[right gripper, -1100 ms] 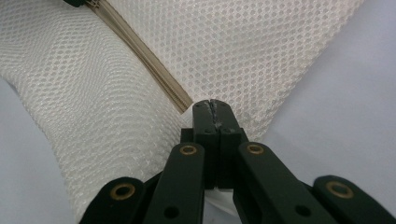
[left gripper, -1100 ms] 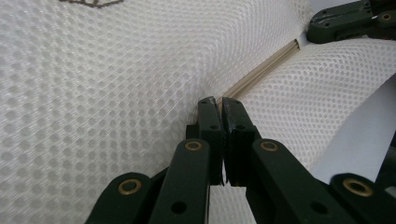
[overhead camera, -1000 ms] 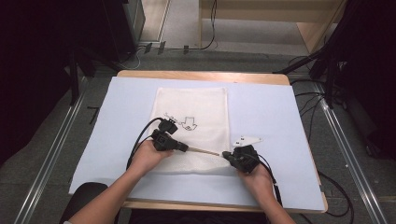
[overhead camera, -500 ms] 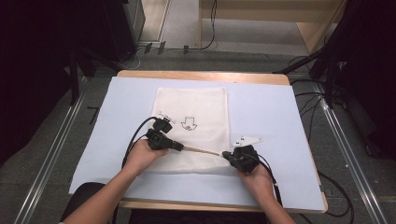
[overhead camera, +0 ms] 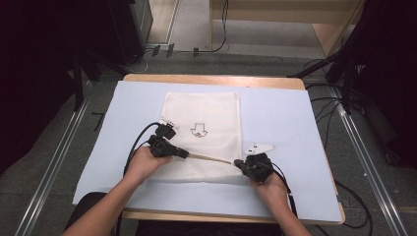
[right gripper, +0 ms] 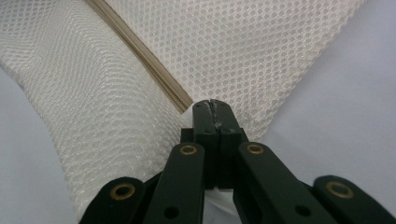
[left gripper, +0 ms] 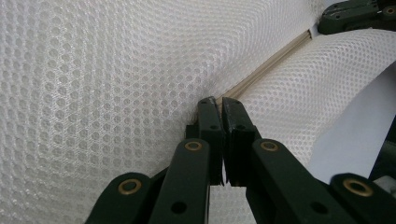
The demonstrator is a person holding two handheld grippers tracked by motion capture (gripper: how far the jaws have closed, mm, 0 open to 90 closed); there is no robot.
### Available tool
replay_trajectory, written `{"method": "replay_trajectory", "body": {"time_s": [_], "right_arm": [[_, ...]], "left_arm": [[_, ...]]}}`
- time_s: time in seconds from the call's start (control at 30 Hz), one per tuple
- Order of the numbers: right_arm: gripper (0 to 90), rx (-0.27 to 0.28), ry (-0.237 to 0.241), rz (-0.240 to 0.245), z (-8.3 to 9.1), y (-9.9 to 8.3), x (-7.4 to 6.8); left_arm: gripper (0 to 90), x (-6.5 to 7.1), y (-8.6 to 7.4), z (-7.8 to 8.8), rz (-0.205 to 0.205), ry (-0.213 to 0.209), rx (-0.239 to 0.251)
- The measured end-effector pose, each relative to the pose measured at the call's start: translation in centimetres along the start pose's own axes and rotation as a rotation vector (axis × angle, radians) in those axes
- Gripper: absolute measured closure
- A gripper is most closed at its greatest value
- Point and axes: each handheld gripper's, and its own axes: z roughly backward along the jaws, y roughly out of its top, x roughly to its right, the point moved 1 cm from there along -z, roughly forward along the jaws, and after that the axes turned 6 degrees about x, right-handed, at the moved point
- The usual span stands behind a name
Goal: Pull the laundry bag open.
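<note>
Scene: wooden worktop [overhead camera: 211,78] covered by a pale blue sheet [overhead camera: 295,123]; person's forearms come in from the bottom of the high view, one gripper in each hand.
Mesh bag: white mesh bag [overhead camera: 204,118] lies flat near the middle of the sheet, long side running away from the person; small dark arrow mark [overhead camera: 198,131] printed on it, roughly central.
Zipper: tan zipper line [overhead camera: 210,158] runs across the near end of the bag, stretched straight between the two grippers; in the left gripper view it shows as a tan strip [left gripper: 266,67] leading off from the jaw tips, in the right gripper view as a tan strip [right gripper: 140,56] ending just beside the jaw tips.
Left gripper: left gripper [overhead camera: 183,154] at the bag's near left part — jaws almost closed, a thin slit between them, pinching the mesh at the zipper's end [left gripper: 218,105]; cannot tell whether a slider is in the pinch.
Right gripper: right gripper [overhead camera: 239,162] at the bag's near right corner — jaws pressed fully together on the mesh edge [right gripper: 212,108].
Fabric: near end of the bag lifted and bowed around the zipper, rest flat on the sheet.
Cables: black cable [overhead camera: 140,140] loops from the left gripper.
</note>
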Motion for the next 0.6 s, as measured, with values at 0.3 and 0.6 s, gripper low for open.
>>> {"method": "replay_trajectory", "body": {"time_s": [0.3,0.6], "right_arm": [[90.0,0.0,-0.001,-0.001,0.0,0.0,0.0],[90.0,0.002,0.001,0.001,0.01,-0.02,0.0]], "left_arm": [[89.0,-0.36,-0.3,0.5,0.008,0.003,0.004],[89.0,-0.91,-0.76,1.04,0.021,0.025,0.004]]}}
